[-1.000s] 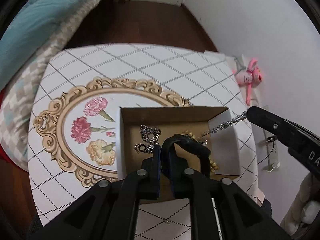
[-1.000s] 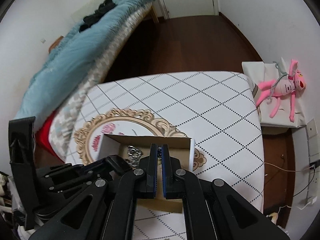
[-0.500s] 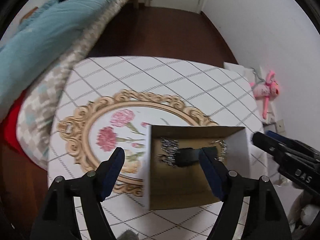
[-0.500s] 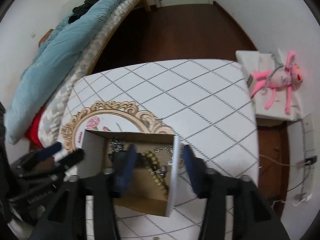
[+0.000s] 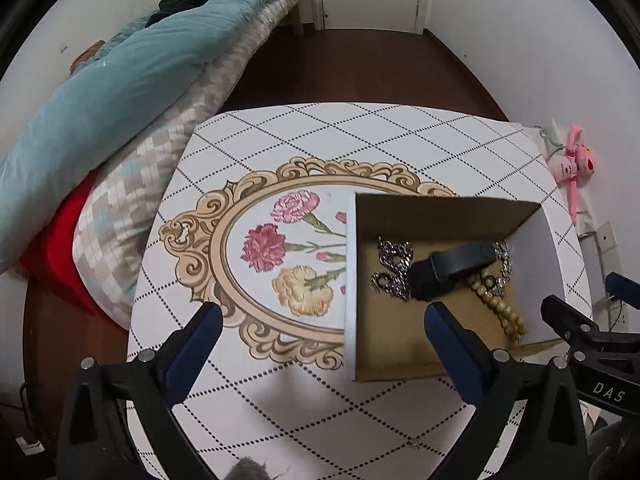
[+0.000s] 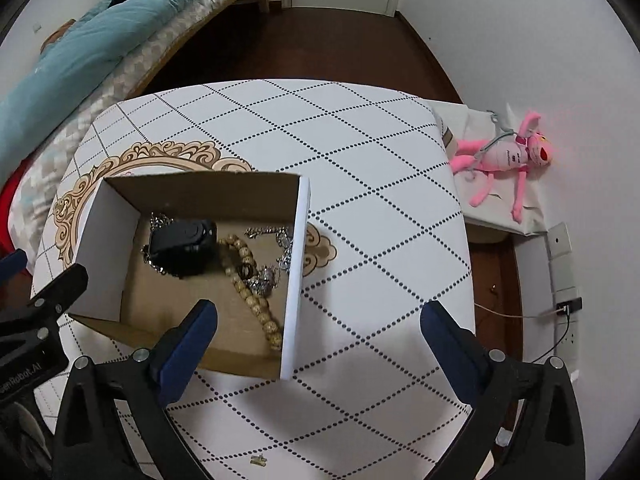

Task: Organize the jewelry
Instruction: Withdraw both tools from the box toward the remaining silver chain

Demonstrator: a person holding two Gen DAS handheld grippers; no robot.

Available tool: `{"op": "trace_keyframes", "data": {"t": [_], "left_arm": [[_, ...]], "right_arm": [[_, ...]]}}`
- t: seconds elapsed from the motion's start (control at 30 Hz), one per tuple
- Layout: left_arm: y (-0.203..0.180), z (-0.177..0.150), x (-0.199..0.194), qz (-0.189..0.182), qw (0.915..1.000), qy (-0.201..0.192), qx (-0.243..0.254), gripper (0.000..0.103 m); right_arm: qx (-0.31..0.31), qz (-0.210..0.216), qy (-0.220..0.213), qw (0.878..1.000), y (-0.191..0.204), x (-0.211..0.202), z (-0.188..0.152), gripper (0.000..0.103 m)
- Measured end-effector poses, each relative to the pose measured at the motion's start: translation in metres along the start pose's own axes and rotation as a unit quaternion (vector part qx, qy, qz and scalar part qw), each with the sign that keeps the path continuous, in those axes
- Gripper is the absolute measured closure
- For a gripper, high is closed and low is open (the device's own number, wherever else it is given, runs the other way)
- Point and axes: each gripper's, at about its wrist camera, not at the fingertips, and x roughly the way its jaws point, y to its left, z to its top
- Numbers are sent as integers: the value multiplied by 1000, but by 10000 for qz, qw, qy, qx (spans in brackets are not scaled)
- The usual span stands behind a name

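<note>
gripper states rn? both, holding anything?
Left gripper: jaws opening wide, nothing between them, above the box wall.
Right gripper: jaws opening wide, nothing held; the box's right wall sits below the gap.

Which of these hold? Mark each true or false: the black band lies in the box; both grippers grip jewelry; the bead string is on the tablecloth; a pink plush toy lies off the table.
1. The black band lies in the cardboard box: true.
2. Both grippers grip jewelry: false; the left gripper and right gripper are opening, nothing between the jaws.
3. The bead string is on the tablecloth: false; it is in the box.
4. A pink plush toy lies off the table: true.
</note>
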Motion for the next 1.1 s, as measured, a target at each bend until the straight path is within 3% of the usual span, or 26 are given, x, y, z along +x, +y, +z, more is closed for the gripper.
{"op": "trace_keyframes", "data": {"t": [0.27,0.63,1.0,1.1], "left_arm": [[-3,-6,-22,-25,9997,-219,-81,0],[-5,-26,-91,-20,9962,-860,-144,0],[-8,-39,-146,-170,9923,-1222,-127,0],[-8,-42,-155,-59,9916,-1282,-144,0]], "right_arm": [[141,-37,-243,9996,-2,-22,-8,0],[310,-135,-960,9948,-10,-92,-38,0],[397,-115,-1539,9872,-16,-161,-63,0],[443,-54,-1599,9861,-18,-171,-68,0]]}}
